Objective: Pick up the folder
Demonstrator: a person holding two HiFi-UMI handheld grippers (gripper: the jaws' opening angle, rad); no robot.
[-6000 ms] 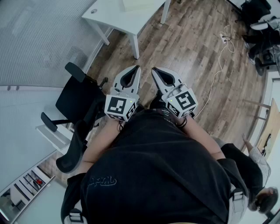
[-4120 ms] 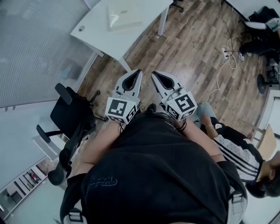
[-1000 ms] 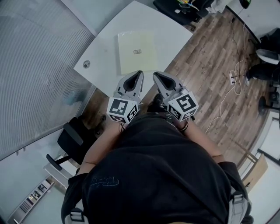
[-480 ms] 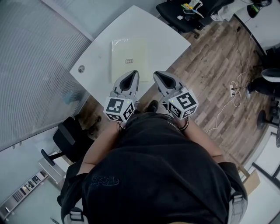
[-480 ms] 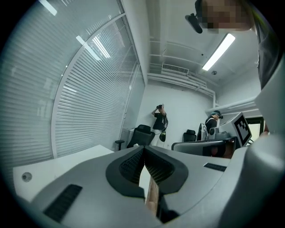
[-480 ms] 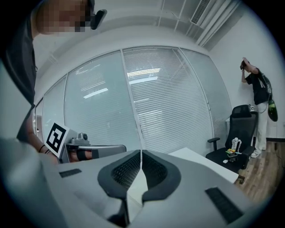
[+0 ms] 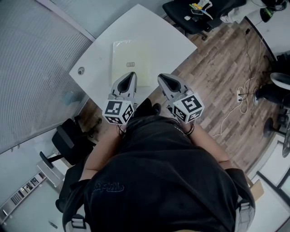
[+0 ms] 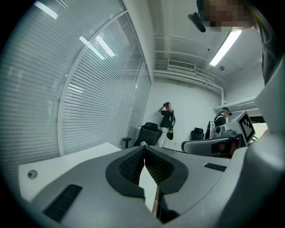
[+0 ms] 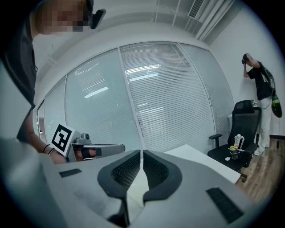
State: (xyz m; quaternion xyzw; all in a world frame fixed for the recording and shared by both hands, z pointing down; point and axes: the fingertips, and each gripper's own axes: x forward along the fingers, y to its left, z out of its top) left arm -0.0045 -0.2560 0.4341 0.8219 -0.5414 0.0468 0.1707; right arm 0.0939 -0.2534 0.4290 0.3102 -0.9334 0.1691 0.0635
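A pale yellow folder (image 7: 131, 61) lies flat on the white table (image 7: 167, 31) in the head view. My left gripper (image 7: 131, 74) is shut and empty, its tip over the folder's near edge. My right gripper (image 7: 161, 77) is shut and empty too, its tip at the table's near edge just right of the folder. In the left gripper view the jaws (image 8: 143, 148) meet with nothing between them. The right gripper view shows its jaws (image 9: 141, 153) closed the same way, with a strip of pale folder (image 9: 133, 189) below them.
A black office chair (image 7: 68, 142) stands low at the left, beside a glass wall with blinds (image 7: 31, 68). Another black chair (image 7: 195, 13) with small items sits beyond the table. Cables (image 7: 235, 104) trail over the wooden floor at the right. Two people stand far off (image 8: 167, 118).
Both grippers have come closer to the table over the last seconds; the folder now sits right at their tips. Both stay shut.
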